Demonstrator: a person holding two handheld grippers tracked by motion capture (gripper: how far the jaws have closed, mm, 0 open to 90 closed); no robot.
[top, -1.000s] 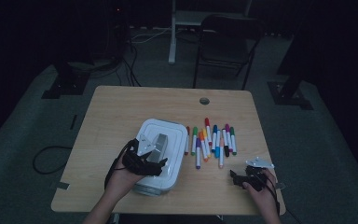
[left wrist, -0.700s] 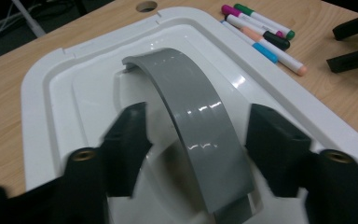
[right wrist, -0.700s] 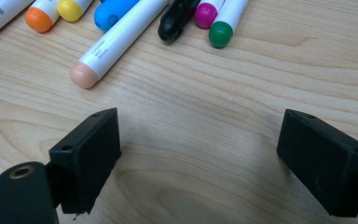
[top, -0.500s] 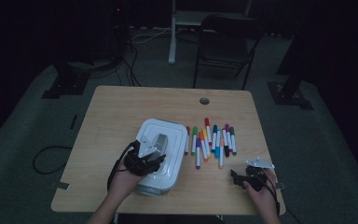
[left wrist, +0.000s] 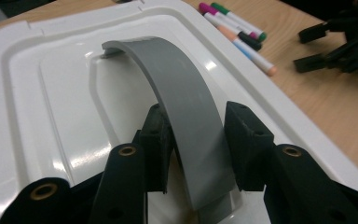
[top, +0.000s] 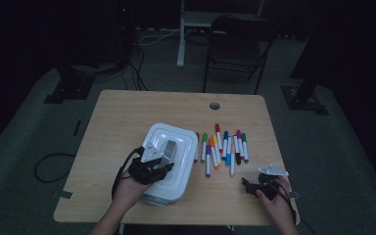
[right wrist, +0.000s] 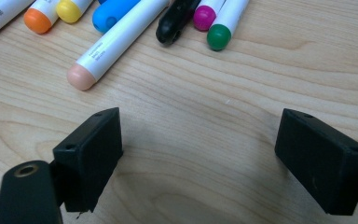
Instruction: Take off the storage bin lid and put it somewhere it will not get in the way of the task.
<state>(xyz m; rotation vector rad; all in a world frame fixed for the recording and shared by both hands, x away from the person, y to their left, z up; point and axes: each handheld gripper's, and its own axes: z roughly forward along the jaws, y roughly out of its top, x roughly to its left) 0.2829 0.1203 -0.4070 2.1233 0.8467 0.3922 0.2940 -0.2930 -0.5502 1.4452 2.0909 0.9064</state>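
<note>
Handle [left wrist: 186, 121]: grey arch on the white box lid [top: 176, 142], running along the box's long side, away from the person.
Left gripper [left wrist: 198, 140]: jaws just closed, pinching the handle.
Pens [top: 223, 147]: just beside the box.
Right gripper [right wrist: 200, 154]: wide apart, holding nothing, over bare table [top: 127, 112].

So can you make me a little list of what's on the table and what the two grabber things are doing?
table: wooden table
box: white box, grey handle on its lid
left gripper: jaws just closed around the handle
right gripper: jaws open, nothing between them, low over bare wood
markers: coloured, lying in a row right of the box
</note>
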